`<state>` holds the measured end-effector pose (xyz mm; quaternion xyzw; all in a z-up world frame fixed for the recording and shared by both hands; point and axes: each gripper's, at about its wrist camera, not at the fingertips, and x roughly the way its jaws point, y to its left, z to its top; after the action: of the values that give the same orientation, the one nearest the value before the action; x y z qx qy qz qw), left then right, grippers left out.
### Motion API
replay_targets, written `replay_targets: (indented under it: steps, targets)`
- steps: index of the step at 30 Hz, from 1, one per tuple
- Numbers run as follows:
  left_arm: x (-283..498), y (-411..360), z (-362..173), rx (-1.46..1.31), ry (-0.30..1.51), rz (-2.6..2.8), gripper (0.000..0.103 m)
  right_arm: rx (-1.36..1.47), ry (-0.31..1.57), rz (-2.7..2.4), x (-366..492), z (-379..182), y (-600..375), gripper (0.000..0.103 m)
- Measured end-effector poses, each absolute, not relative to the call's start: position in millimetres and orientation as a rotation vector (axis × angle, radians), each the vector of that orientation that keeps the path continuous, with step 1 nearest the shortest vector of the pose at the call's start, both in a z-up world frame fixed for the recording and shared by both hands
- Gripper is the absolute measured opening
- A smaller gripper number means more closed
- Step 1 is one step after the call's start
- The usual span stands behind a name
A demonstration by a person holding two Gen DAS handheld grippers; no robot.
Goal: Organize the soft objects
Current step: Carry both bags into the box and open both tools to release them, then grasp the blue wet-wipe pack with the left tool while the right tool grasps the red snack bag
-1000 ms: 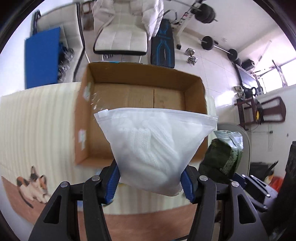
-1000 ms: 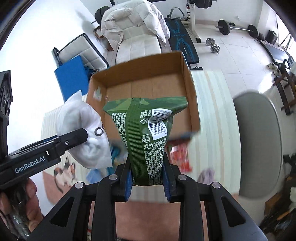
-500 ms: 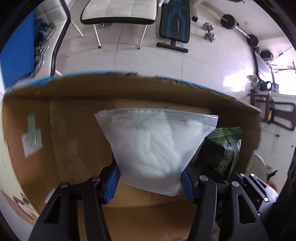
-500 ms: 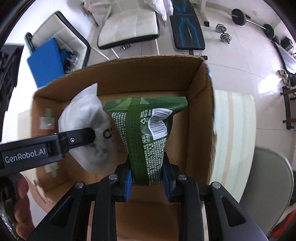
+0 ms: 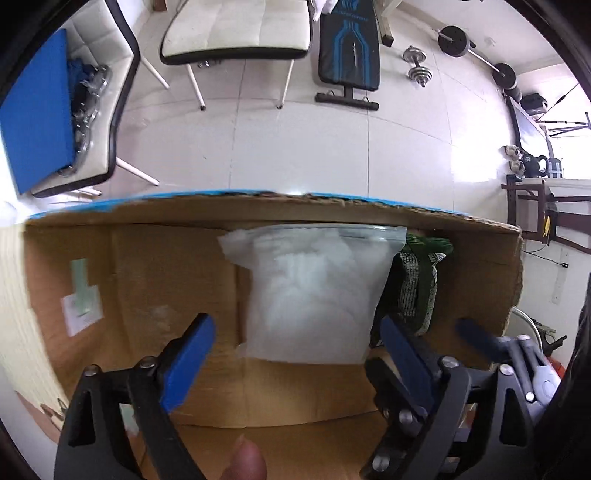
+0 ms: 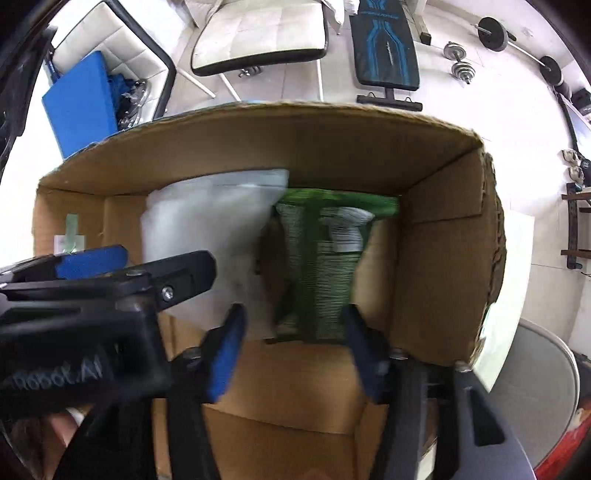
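Inside the open brown cardboard box (image 5: 155, 295), against the far wall: a frosted white zip bag of soft white stuffing (image 5: 314, 291), lying free. Just beside it at 3 o'clock, touching: a green printed foil pouch (image 6: 325, 258), also free and blurred by motion.

Left gripper (image 5: 295, 354): blue-padded fingers spread wide, empty, either side of the white bag's lower edge without contact. Right gripper (image 6: 291, 347): fingers wide apart too, holding nothing, the green pouch between them but apart from the pads.

Box bottom of bare cardboard, with a pale paper label (image 5: 82, 306) on the wall at 9 o'clock. Beyond the box rim at 12 o'clock, a glossy white tiled floor (image 5: 295, 147). On it: a white padded chair with black trim (image 5: 236, 29), a black and blue exercise bench (image 5: 349, 55) at 1 o'clock, a steel dumbbell (image 5: 417, 66), a barbell with black plates (image 5: 476, 48). At 10 o'clock, a blue flat pad (image 5: 35, 122) leaning on a second white chair.
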<state>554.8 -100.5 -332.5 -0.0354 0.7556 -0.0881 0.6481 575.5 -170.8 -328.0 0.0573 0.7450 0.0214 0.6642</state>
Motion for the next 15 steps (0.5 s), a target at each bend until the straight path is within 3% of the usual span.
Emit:
replay_targets:
  steps: [1,7,9,15]
  targets:
    - [553.5,-96.7,-327.1,-0.083,1.705,-0.202,0.1,0.106,1.672,0.035,574.6,-323.0,-168.9,0.098]
    - [536.0,-79.0,-289.5,-0.029,1.627,-0.188,0.1,0.099,1.637,-0.004,561.5,-292.8,-170.7,0.098]
    - [522.9,-71.0,-268.9,0.015,1.562,-0.159,0.1,0.079,1.613,-0.027,552.8,-281.5,-171.4,0.103]
    - [439.8,-32.9,-210.4,0.1,1.34,-0.087,0.1,0.101,1.421,-0.016,495.8,-227.8,-180.8,0.103]
